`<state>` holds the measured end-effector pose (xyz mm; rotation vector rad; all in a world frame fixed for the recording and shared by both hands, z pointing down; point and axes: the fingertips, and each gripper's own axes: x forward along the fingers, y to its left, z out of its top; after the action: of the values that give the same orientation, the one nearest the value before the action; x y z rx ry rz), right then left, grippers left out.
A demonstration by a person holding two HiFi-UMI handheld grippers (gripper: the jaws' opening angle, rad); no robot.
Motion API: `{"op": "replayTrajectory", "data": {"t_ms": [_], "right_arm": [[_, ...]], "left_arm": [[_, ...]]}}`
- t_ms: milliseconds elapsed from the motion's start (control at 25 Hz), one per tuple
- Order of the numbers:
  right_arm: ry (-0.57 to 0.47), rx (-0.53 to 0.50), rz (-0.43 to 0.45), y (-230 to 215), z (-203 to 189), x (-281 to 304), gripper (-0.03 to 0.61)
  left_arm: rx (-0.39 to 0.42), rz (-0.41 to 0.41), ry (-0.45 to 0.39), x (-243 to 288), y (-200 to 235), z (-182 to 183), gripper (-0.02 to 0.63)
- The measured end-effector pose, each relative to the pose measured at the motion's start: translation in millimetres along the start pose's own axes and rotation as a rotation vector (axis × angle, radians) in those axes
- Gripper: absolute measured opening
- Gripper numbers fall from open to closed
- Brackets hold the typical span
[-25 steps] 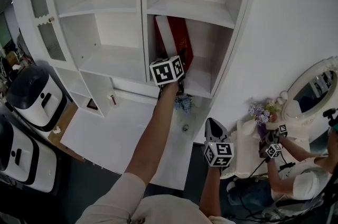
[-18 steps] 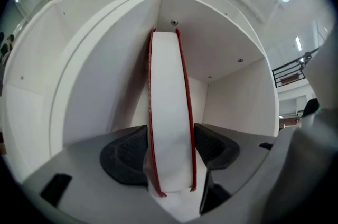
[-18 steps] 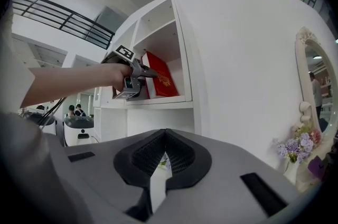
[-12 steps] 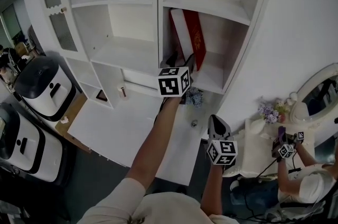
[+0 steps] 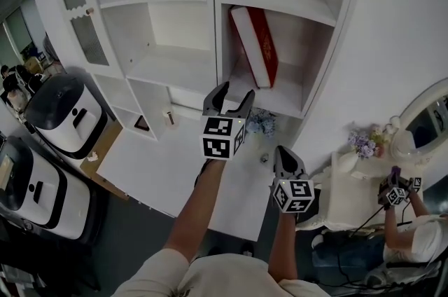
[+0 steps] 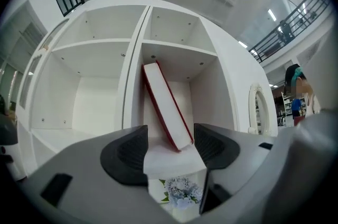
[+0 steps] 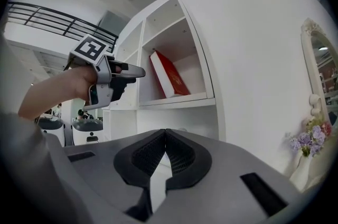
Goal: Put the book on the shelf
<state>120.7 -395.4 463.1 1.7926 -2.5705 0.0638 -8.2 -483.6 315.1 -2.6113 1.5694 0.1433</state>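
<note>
Item list, left to right.

- Two white machines (image 5: 61, 113) with dark tops: on the floor at far left, clear of the work.
- White shelf unit (image 5: 175, 68): open compartments in two columns, above a white counter (image 5: 154, 169). A small bottle (image 5: 169, 118) stands in the low nook at the counter's far edge.
- Left gripper (image 5: 229, 94) (image 6: 169, 150): held up over the counter's far edge, just near of the right column. Jaws stand wide apart with nothing between them.
- Book (image 5: 255, 47) (image 6: 166, 106): red cover, white page edge facing out. It stands in the right column's middle compartment, tilted, with its top toward the dividing wall on the left and its bottom corner on the shelf board. It lies beyond the left gripper, apart from it. The left gripper view shows it through the gap between the jaws, not touching either one. The right gripper view shows the book (image 7: 169, 77) to the right of the left gripper (image 7: 113, 80).
- Pale flowers (image 5: 262, 122): on the counter, just right of the left gripper, below the book's compartment.
- Right gripper (image 5: 284, 151) (image 7: 165, 150): lower and nearer, right of the counter, well apart from the book. Jaws pressed together, nothing between them.
- Purple flowers (image 5: 362, 143) and an oval mirror (image 5: 428, 117): far right.
- Another person (image 5: 420, 236): lower right corner.
</note>
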Motion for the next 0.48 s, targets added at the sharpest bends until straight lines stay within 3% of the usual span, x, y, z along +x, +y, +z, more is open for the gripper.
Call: {"op": "replayTrajectory", "data": {"t_ms": [480], "right_arm": [[-0.010, -0.035, 0.037, 24.1, 13.8, -1.6, 0.026]], "left_arm": [[0.034, 0.034, 0.011, -89.4, -12.5, -46.0, 0.276]]}}
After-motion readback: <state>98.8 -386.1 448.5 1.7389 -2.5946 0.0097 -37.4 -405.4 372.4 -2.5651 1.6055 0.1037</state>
